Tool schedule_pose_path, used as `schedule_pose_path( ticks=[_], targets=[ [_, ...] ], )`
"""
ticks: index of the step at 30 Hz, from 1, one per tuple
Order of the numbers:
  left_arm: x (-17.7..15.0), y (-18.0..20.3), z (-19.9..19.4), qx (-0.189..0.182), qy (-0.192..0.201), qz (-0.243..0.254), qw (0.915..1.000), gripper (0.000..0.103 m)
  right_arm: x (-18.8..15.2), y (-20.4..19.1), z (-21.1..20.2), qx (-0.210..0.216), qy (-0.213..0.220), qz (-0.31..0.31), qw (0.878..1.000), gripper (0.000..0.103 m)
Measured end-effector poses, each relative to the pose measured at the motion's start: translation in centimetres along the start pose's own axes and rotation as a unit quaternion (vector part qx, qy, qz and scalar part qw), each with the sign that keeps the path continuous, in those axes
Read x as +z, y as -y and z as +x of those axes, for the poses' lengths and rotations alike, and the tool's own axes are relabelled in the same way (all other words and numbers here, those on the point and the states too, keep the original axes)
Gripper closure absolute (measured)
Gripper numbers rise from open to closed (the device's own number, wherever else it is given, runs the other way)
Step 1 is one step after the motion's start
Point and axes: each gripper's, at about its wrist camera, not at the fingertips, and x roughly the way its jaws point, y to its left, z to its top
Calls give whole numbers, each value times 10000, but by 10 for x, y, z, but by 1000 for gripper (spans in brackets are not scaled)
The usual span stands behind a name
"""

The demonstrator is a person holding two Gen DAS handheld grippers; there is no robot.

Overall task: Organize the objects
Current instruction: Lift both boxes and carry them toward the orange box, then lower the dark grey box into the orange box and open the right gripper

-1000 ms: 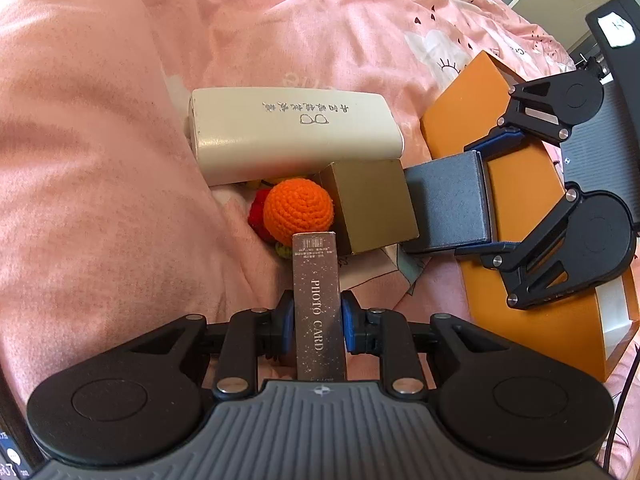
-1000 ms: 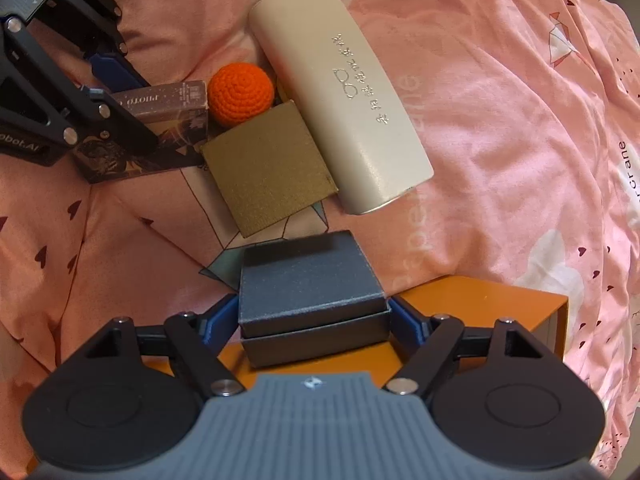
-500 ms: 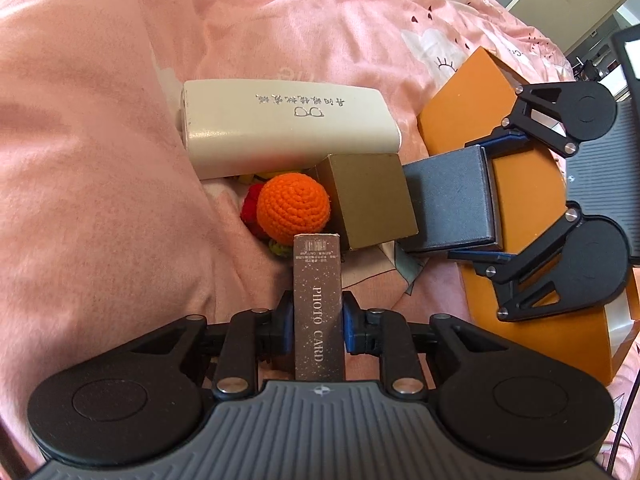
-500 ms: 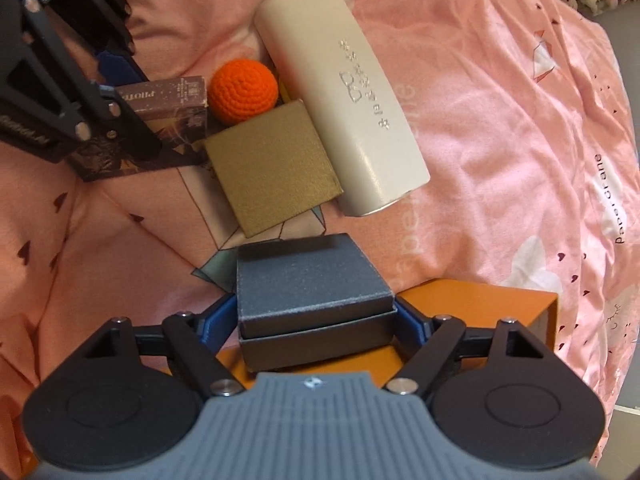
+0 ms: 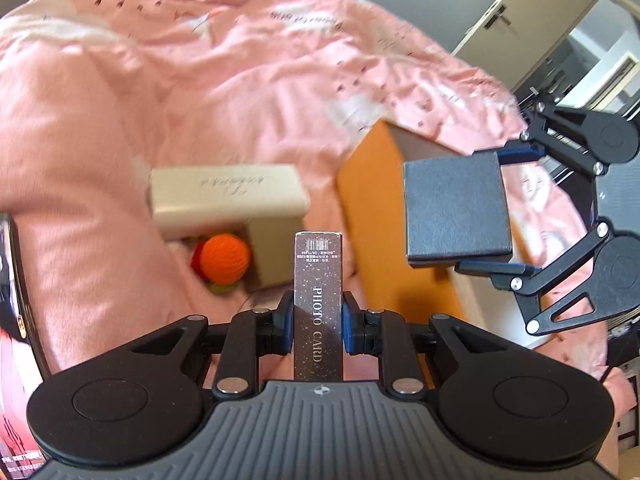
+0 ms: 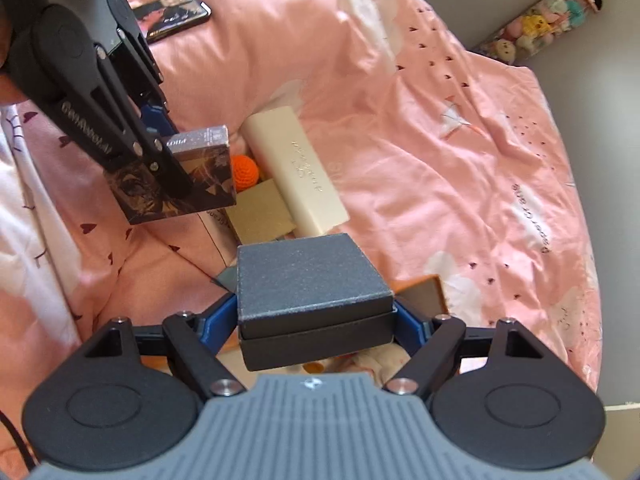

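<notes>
— Fingers first: what are they doing on each side?

— I'm seeing the left gripper [image 5: 318, 322] clamping a slim photo card box [image 5: 318, 304] by its two narrow sides, pads pressing it, the box standing on edge and pointing forward. The right gripper [image 6: 316, 316] is spread wide around a dark grey lidded box [image 6: 310, 280], its blue pads pressing the box's left and right walls.

— Where are both boxes sitting?

— Neither is sitting. I'm watching both hanging above the pink bedspread [image 6: 460, 140], clear of it. In the left wrist view the grey box is hovering over an orange carton [image 5: 376, 216] lying on the bed.

— And the rest of the pile?

— A cream glasses case [image 6: 300, 178] is lying on the bedspread, with a gold square box [image 6: 260, 212] touching its side and an orange crocheted ball [image 5: 225, 258] tucked just beside both. A phone [image 6: 172, 14] is resting well apart, near the far edge.
</notes>
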Motion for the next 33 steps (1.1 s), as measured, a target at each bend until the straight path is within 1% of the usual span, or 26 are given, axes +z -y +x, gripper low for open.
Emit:
schedule_pose_path(
  ticks=[2,7,13,18,20,21,24,29,33],
  targets=[
    [10,13,-3,-171,79,65,9998,78,-10,2,-10,-68,-49,57,9999,21],
    [28,49,-8,-535,146,382,9977,78,-42,1,-14,-106,-437,218,9988,21],
    [42,94,12,-908,15,812,9926,78,-86,-1,7,116,-825,525,9951,21],
    [50,120,45,-873,-239,1091,9899,78,-109,-1,37,339,-1170,574,9909,21],
    [52,126,59,-794,-352,1198,9890,78,-115,1,49,531,-1338,600,9878,21],
    [53,128,66,-770,-424,1250,9883,78,-117,4,53,650,-1316,674,9869,21],
    [56,132,86,-706,-625,1326,9867,78,-119,10,64,729,-1209,705,9875,21],
    [59,136,109,-649,-855,1343,9851,78,-125,20,84,1131,-1062,875,9840,21],
    [61,140,122,-633,-983,1381,9835,78,-132,22,99,1366,-1163,849,9801,21]
  ],
)
